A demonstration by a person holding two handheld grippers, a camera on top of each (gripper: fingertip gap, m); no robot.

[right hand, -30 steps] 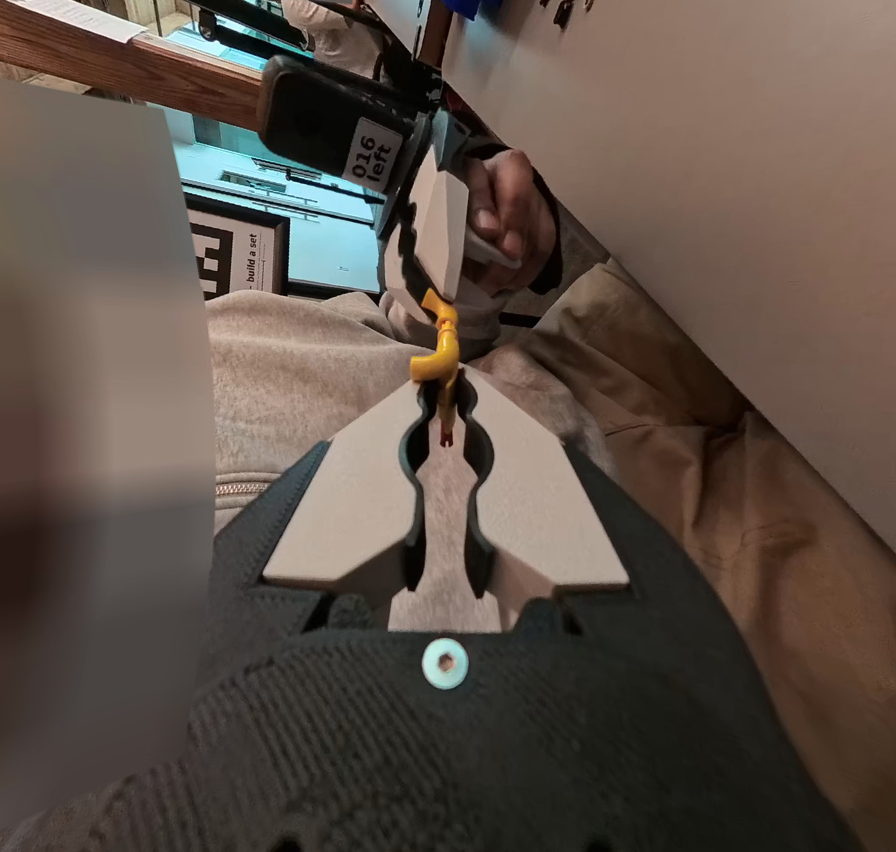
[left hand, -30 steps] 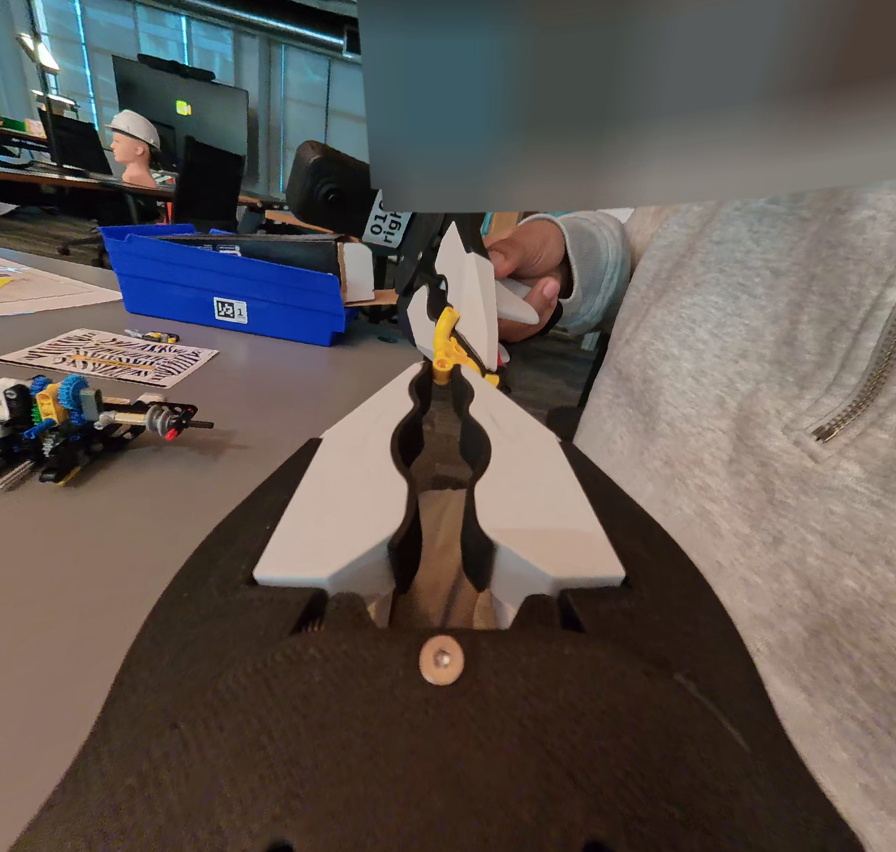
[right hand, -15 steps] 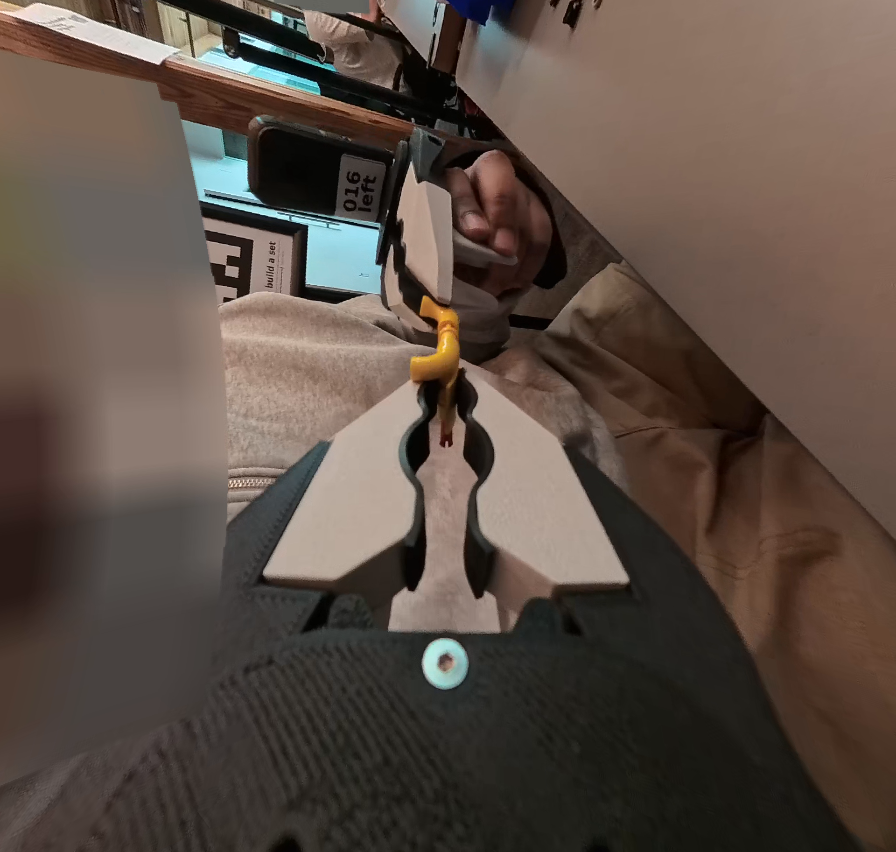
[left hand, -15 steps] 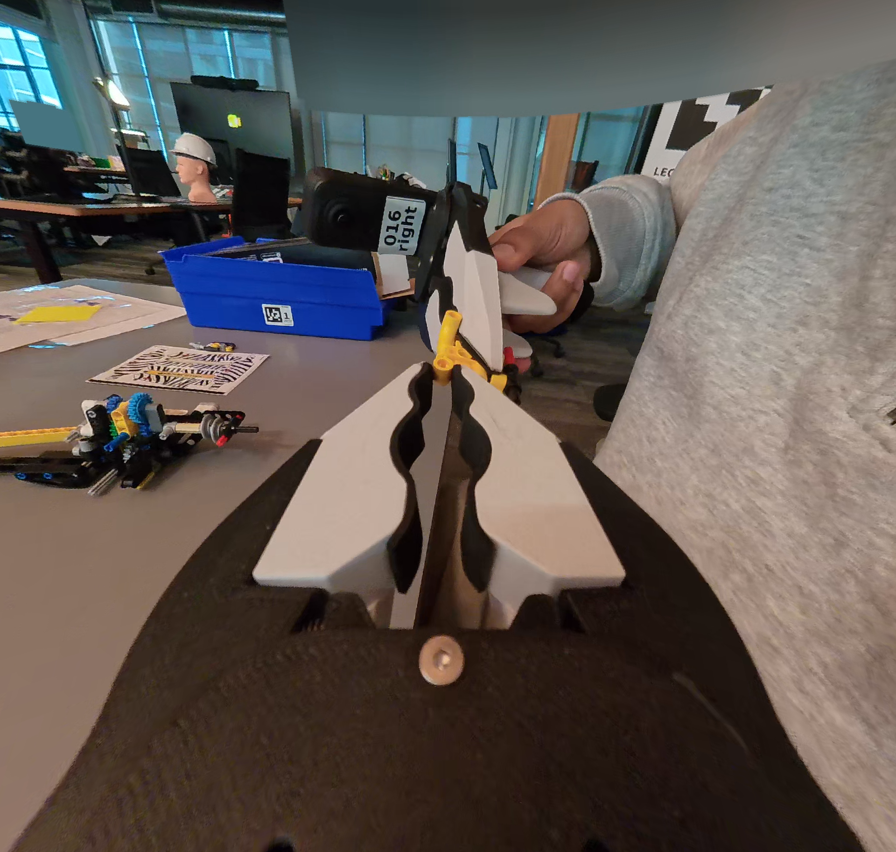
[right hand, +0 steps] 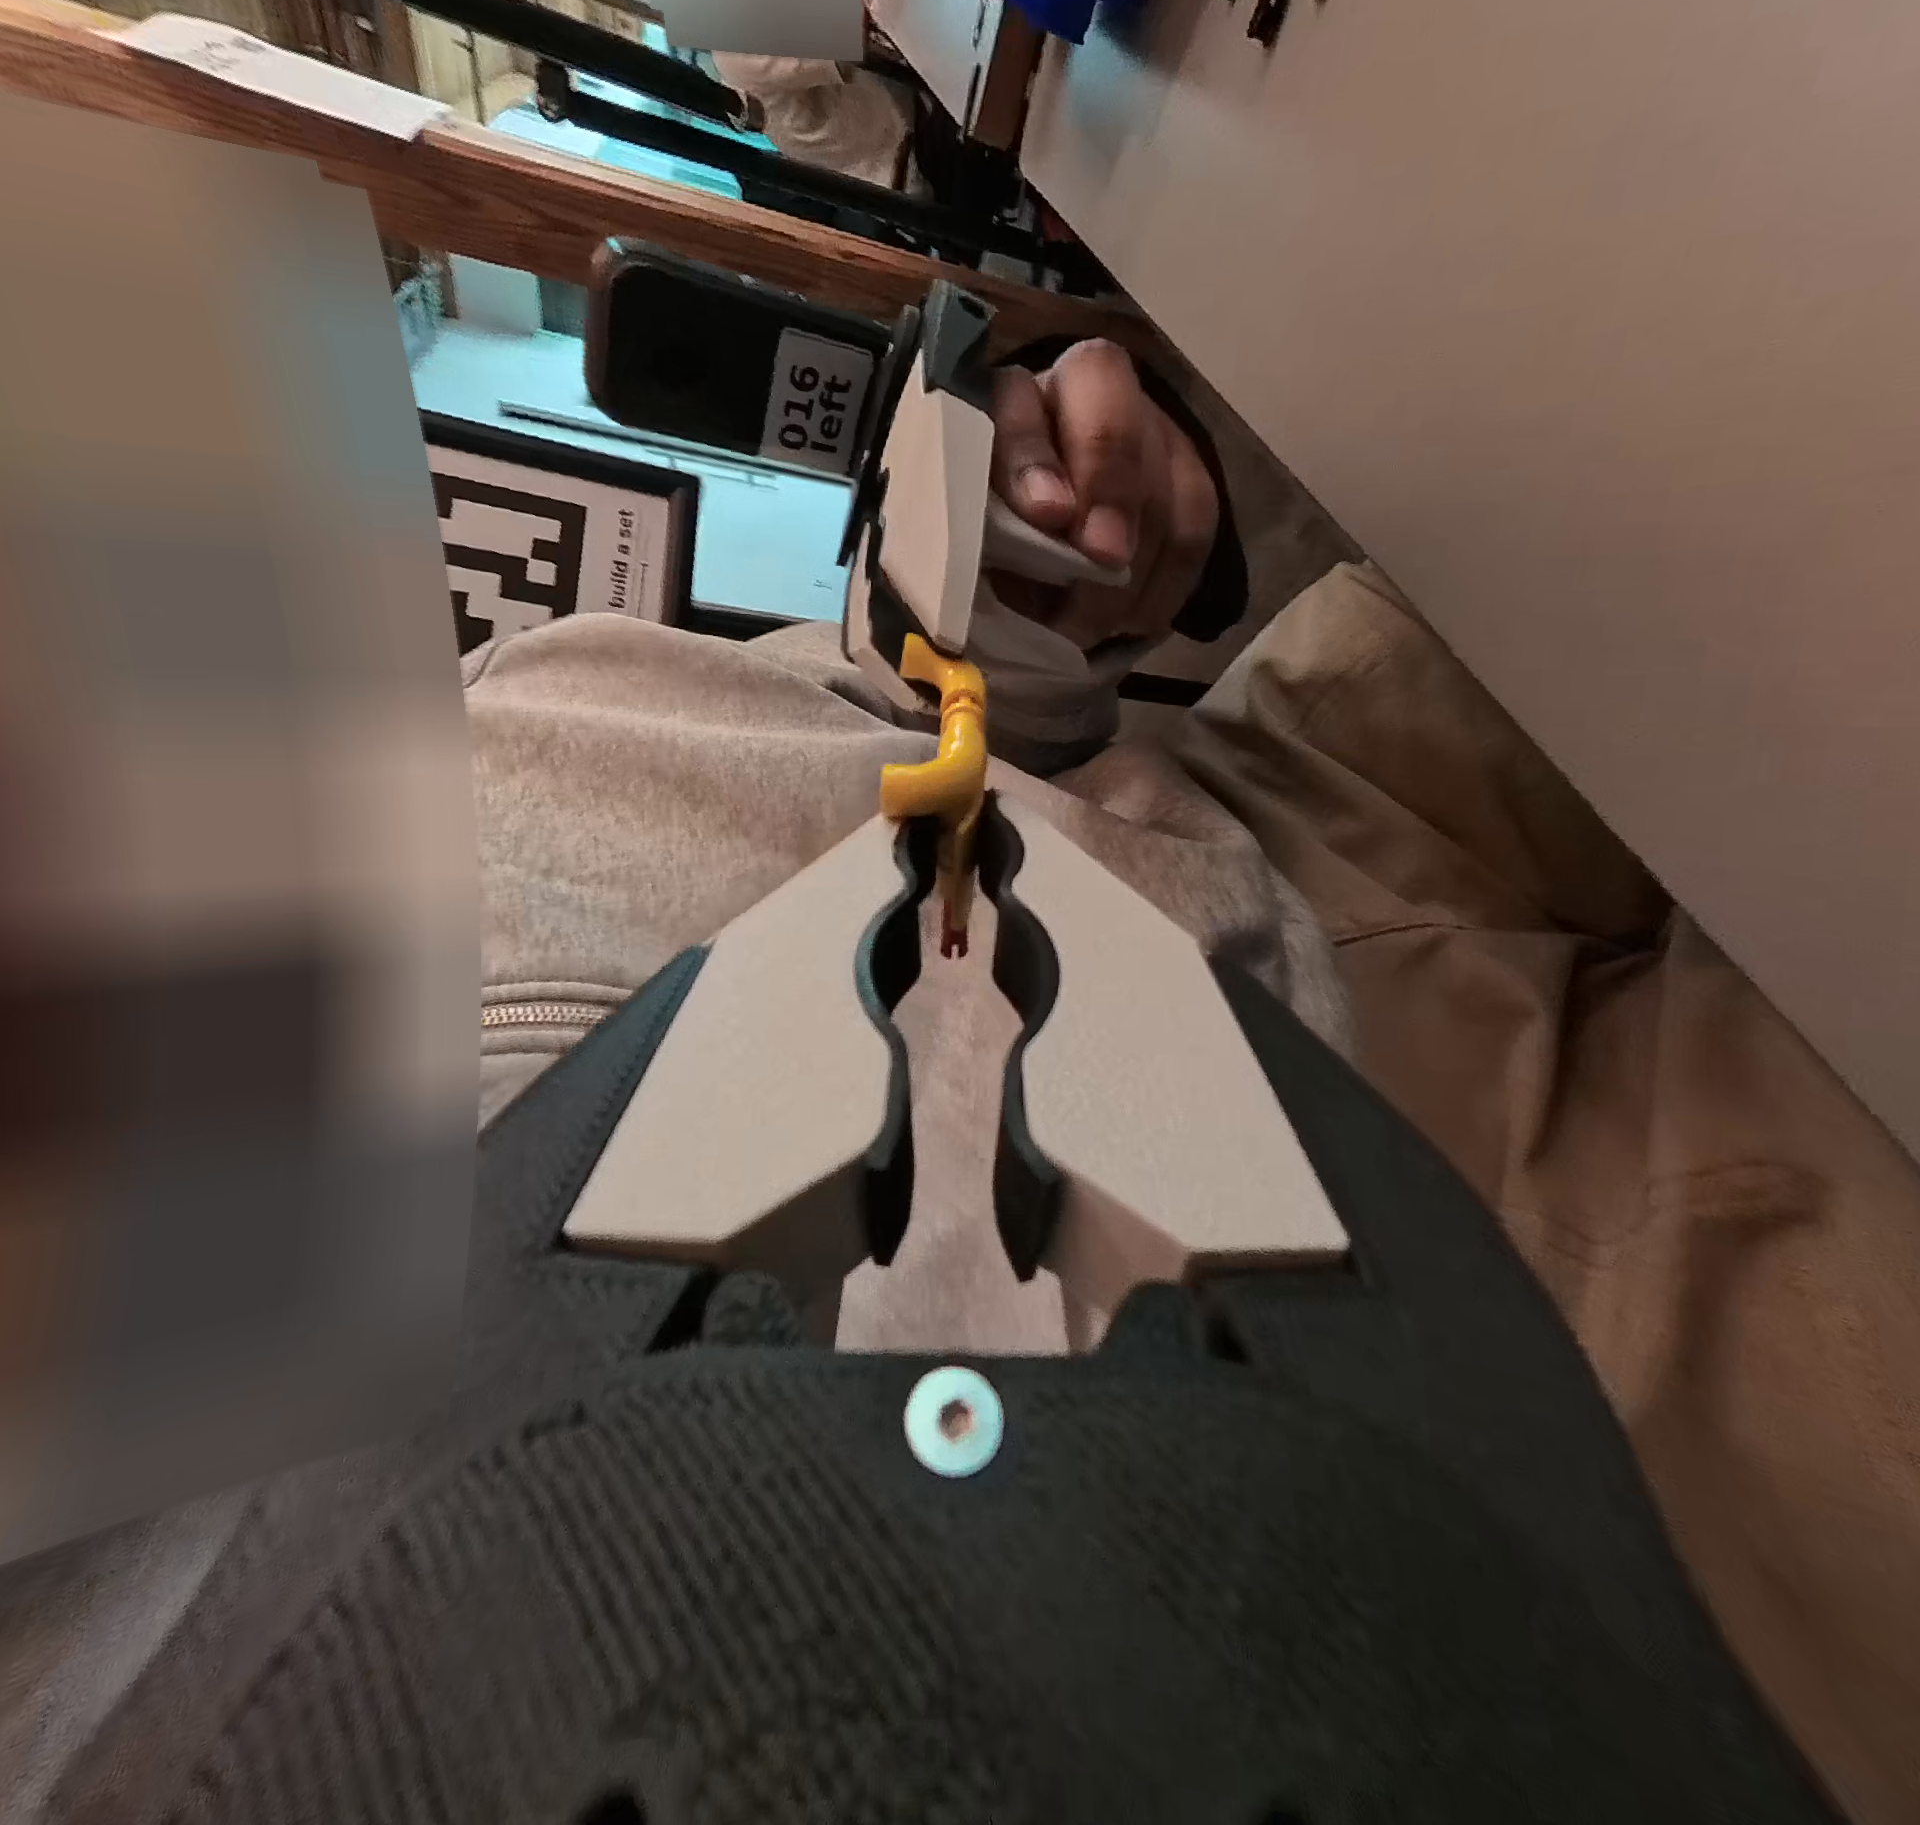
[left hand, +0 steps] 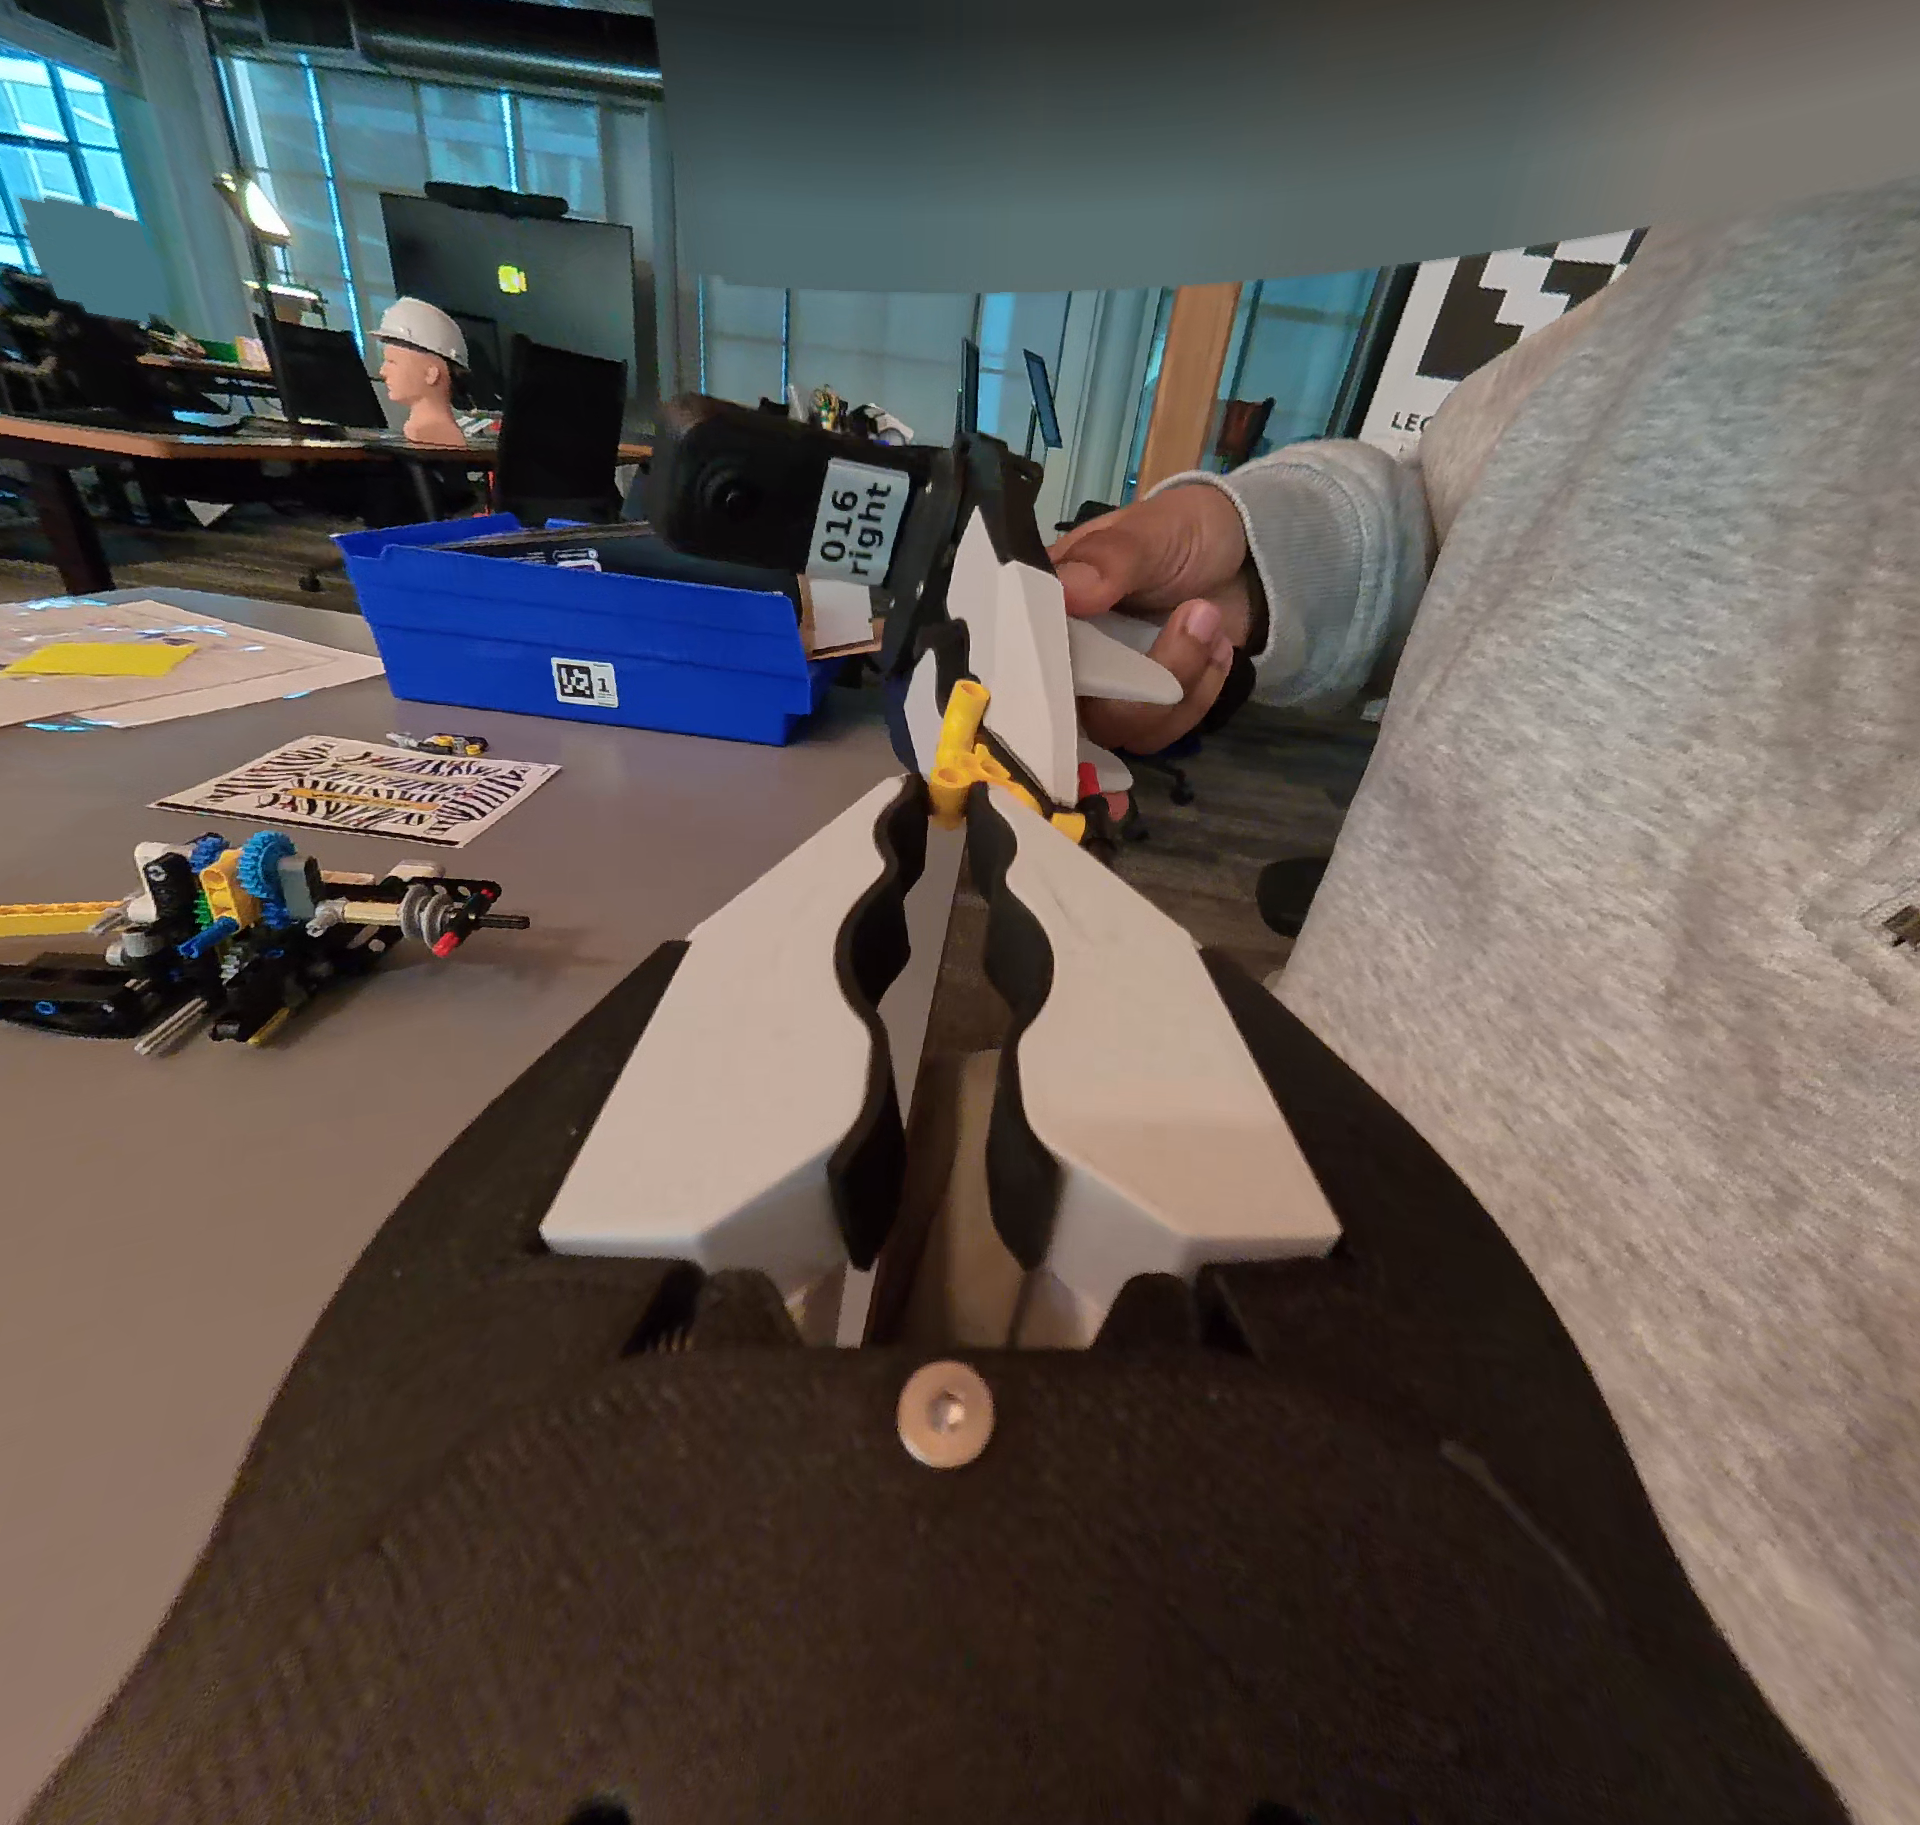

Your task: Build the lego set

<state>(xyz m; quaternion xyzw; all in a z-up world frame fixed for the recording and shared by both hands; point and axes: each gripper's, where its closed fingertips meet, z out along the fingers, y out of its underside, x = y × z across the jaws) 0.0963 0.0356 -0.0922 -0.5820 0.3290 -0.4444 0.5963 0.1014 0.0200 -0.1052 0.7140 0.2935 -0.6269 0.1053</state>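
The grey table (left hand: 312, 1204) fills the left of the left wrist view; on it stand a blue bin (left hand: 582, 622), a striped sheet (left hand: 358, 788) and the partly built lego model (left hand: 239, 928), which lies with its long axis left to right and its black axle tip toward the right. In front of the person's grey sweatshirt (left hand: 1662, 944), off the table edge, the left gripper (left hand: 948, 819) and the right gripper (right hand: 961, 819) meet tip to tip; both are closed on the small yellow lego connector (right hand: 940, 736). Its long axis runs from one gripper to the other; in the right wrist view one short arm bends to the left.
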